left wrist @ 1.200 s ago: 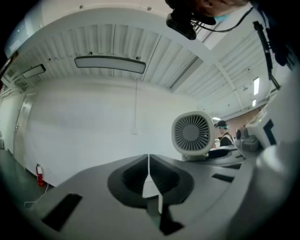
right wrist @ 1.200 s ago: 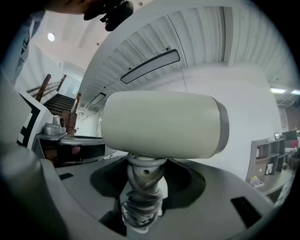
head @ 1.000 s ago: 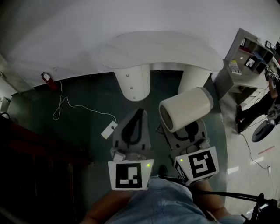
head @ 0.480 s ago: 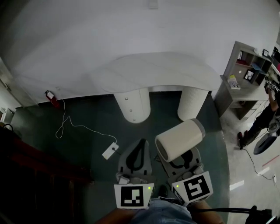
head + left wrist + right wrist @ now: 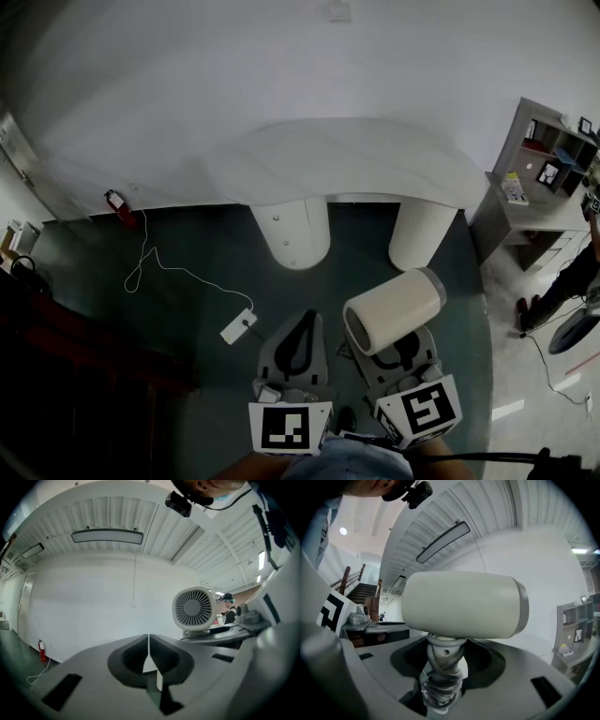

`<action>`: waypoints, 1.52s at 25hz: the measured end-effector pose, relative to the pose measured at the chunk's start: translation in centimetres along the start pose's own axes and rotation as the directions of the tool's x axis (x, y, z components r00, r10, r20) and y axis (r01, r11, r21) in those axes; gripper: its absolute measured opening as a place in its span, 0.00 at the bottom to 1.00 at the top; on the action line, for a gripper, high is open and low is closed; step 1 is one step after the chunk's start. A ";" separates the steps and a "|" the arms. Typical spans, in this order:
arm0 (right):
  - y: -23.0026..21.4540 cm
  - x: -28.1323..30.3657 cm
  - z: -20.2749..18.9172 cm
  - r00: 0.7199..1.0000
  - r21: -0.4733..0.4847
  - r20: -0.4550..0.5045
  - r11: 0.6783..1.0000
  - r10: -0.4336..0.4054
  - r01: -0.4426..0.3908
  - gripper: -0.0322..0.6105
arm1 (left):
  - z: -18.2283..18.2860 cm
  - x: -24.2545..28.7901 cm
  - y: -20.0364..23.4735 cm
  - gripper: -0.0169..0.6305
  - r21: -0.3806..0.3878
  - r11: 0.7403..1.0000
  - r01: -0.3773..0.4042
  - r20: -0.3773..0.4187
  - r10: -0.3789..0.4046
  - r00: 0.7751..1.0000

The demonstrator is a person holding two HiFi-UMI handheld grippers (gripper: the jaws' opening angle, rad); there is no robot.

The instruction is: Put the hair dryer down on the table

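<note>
The hair dryer [image 5: 394, 312], a cream barrel with a grey end ring, is held up in front of the person over the dark floor. My right gripper [image 5: 405, 351] is shut on its handle [image 5: 440, 656], which is wrapped in its own cord; the barrel [image 5: 459, 604] lies sideways above the jaws. Beside it my left gripper [image 5: 300, 328] is shut and holds nothing, its fingers meeting edge to edge [image 5: 149, 651]. From the left gripper view the hair dryer's rear grille [image 5: 192, 609] shows at the right. The white curved table [image 5: 347, 159] stands ahead by the wall, apart from both grippers.
Two round white pedestal legs [image 5: 291, 230] carry the table. A white cable with a plug block [image 5: 239, 326] lies on the floor at the left, near a red extinguisher [image 5: 114, 204]. A grey shelf unit [image 5: 544, 169] and a person [image 5: 567, 272] are at the right; dark stairs [image 5: 56, 375] at the left.
Both grippers have slid lower in the head view, the hair dryer still in the right one. The table now sits lower in the picture and shows more fully.
</note>
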State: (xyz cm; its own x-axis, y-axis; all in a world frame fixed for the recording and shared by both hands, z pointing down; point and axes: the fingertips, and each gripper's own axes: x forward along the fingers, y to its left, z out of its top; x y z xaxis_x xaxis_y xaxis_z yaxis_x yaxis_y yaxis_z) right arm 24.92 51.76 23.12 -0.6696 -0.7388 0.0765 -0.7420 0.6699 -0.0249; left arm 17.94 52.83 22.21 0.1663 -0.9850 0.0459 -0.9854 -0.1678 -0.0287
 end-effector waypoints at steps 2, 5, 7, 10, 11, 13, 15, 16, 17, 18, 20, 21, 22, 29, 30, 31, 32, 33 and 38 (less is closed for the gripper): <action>-0.6 1.4 -0.1 1.000 0.001 -0.002 1.000 0.003 -0.003 0.40 | -0.5 1.4 0.6 0.05 -0.006 1.000 0.000 -0.010 0.000 1.000; -2.0 4.2 -0.6 1.000 0.003 -0.019 1.000 -0.001 0.001 0.40 | -0.9 4.3 2.2 0.05 -0.015 1.000 -0.001 -0.010 0.001 1.000; -2.9 6.7 -0.8 0.999 0.009 -0.035 1.000 -0.003 0.004 0.40 | -1.0 6.6 3.6 0.05 -0.021 1.000 0.001 -0.006 -0.001 1.000; -4.0 10.9 -0.4 0.999 0.014 -0.041 1.000 -0.001 0.002 0.40 | -0.5 10.2 6.3 0.05 -0.029 1.000 0.003 0.004 -0.003 1.000; -4.3 12.3 -0.1 0.999 0.013 -0.038 1.000 -0.001 0.002 0.40 | -0.3 11.4 7.2 0.05 -0.029 1.000 0.004 0.009 -0.004 1.000; -4.8 15.2 0.6 0.999 0.009 -0.033 1.000 -0.005 0.005 0.40 | 0.1 13.6 9.1 0.05 -0.029 1.000 0.009 0.016 -0.009 1.000; -5.3 17.8 1.1 1.000 0.005 -0.029 1.000 -0.008 0.009 0.40 | 0.4 15.7 10.9 0.05 -0.037 0.999 0.013 0.021 -0.013 1.000; -5.6 19.1 1.4 1.000 0.001 -0.027 1.000 -0.011 0.011 0.40 | 0.5 16.7 11.7 0.05 -0.040 0.999 0.015 0.024 -0.014 1.000; -5.9 20.3 1.6 1.000 -0.002 -0.025 1.000 -0.013 0.013 0.40 | 0.7 17.7 12.5 0.05 -0.040 0.999 0.017 0.029 -0.016 0.999; -6.2 21.6 1.8 1.000 -0.004 -0.023 1.000 -0.016 0.016 0.40 | 1.0 18.7 13.3 0.05 -0.036 0.999 0.021 0.037 -0.020 0.999; -6.7 23.9 2.4 1.000 -0.003 -0.015 1.000 -0.023 0.023 0.40 | 1.5 20.5 14.9 0.05 -0.035 0.999 0.029 0.052 -0.027 0.998; -6.8 25.0 2.7 1.000 -0.004 -0.007 1.000 -0.027 0.027 0.40 | 1.7 21.3 15.7 0.05 -0.036 0.999 0.032 0.055 -0.030 0.998; -7.0 26.0 3.1 1.000 -0.009 -0.001 1.000 -0.029 0.029 0.40 | 1.8 22.1 16.4 0.05 -0.036 0.999 0.033 0.058 -0.031 0.998; -9.1 30.5 3.3 0.999 -0.022 -0.010 0.998 -0.051 0.051 0.40 | 0.9 26.6 18.9 0.05 -0.063 0.997 0.049 0.044 -0.046 0.998; -9.6 31.0 3.4 0.998 -0.021 -0.010 0.998 -0.056 0.056 0.40 | 0.7 27.3 19.1 0.05 -0.064 0.997 0.052 0.038 -0.050 0.998; -10.1 31.6 3.3 0.998 -0.021 -0.010 0.998 -0.060 0.059 0.40 | 0.6 28.1 19.3 0.05 -0.063 0.997 0.055 0.036 -0.052 0.998; -10.7 32.1 3.2 0.998 -0.021 -0.012 0.998 -0.063 0.063 0.40 | 0.4 28.8 19.3 0.05 -0.062 0.996 0.056 0.033 -0.054 0.998; -11.3 32.5 3.0 0.998 -0.019 -0.016 0.998 -0.066 0.066 0.40 | 0.1 29.5 19.4 0.05 -0.063 0.996 0.056 0.028 -0.054 0.998; -14.6 36.1 2.3 0.998 -0.010 -0.030 0.998 -0.059 0.059 0.40 | -1.0 34.1 20.3 0.05 -0.073 0.997 0.038 0.002 -0.038 0.999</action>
State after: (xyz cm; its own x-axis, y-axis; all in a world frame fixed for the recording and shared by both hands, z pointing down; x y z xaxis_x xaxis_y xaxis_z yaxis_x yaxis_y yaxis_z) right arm 11.53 15.13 23.91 -0.6232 -0.7746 0.1078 -0.7798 0.6259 -0.0105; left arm 3.55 15.90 24.15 0.2035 -0.9780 0.0454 -0.9784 -0.2014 0.0460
